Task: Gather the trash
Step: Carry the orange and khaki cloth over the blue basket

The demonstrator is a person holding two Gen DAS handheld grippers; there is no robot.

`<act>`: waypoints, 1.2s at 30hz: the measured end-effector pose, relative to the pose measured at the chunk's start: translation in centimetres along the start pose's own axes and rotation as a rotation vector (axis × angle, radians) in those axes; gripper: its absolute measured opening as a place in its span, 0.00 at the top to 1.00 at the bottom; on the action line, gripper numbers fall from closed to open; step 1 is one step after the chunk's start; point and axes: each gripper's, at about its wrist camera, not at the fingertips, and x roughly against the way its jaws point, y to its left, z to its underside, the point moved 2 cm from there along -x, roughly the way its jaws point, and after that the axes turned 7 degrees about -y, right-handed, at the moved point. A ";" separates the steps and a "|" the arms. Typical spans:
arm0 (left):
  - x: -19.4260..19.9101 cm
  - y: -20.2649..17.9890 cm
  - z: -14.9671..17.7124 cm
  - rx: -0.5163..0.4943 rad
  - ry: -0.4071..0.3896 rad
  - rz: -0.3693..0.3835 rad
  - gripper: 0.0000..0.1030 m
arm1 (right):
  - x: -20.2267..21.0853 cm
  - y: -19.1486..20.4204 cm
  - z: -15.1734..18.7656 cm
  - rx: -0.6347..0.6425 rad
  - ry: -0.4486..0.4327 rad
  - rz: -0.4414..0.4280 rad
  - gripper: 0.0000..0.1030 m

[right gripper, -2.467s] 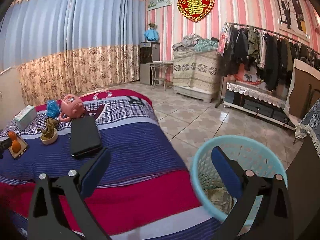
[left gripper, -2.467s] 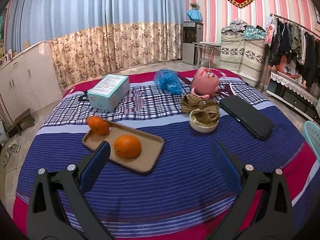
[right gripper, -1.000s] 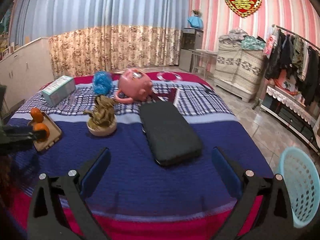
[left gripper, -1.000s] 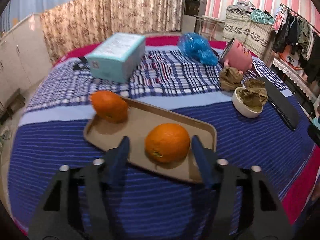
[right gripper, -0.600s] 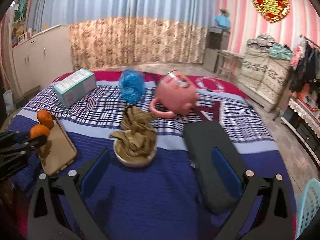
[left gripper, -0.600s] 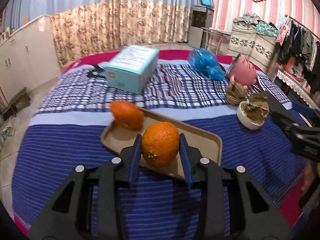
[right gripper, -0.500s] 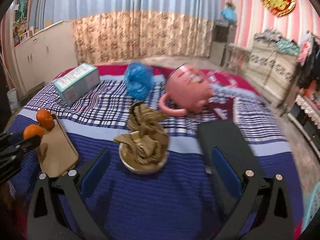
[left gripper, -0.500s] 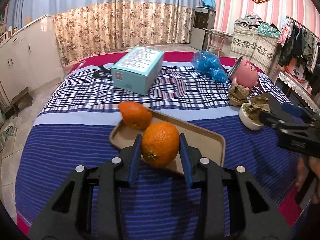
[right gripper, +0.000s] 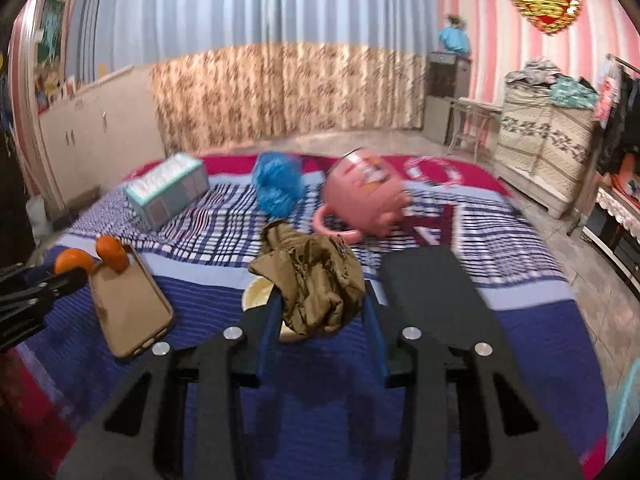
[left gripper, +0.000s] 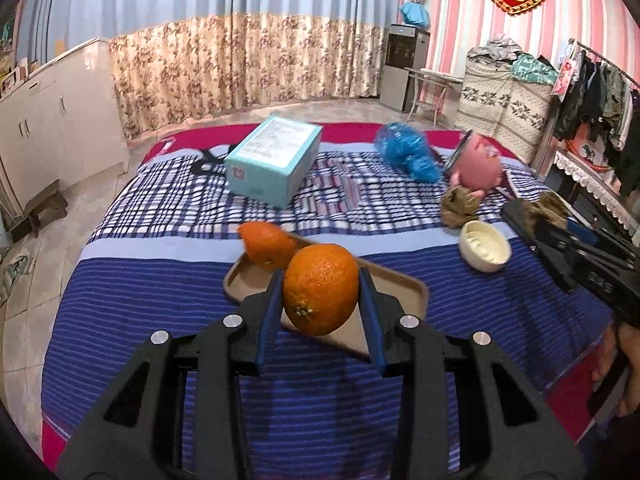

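My left gripper (left gripper: 320,294) is shut on a whole orange (left gripper: 320,286), held just above the tan tray (left gripper: 404,286). A second orange piece (left gripper: 266,242) lies on the tray's far end. My right gripper (right gripper: 322,300) has its jaws closing, with a crumpled brown paper wad (right gripper: 316,276) squeezed between the pads, right over the white bowl (right gripper: 256,292). In the left wrist view the bowl (left gripper: 484,250) is empty and the right gripper (left gripper: 536,216) carries the wad. Another brown wad (left gripper: 458,204) lies beside the pink mug (left gripper: 478,164).
On the bed lie a teal box (left gripper: 276,156), a blue plastic bag (left gripper: 408,156) and a black case (right gripper: 432,300). A blue basket (right gripper: 628,412) stands on the floor at the right. A hand (left gripper: 624,368) grips the right tool.
The left gripper closed on the orange and lifted it off the tray. The right gripper swung from the basket to the bowl and closed around the brown wad.
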 end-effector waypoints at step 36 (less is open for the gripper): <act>3.9 -34.4 1.4 -0.310 -0.110 0.453 0.66 | 24.4 -30.9 10.3 -0.300 -0.153 0.653 0.63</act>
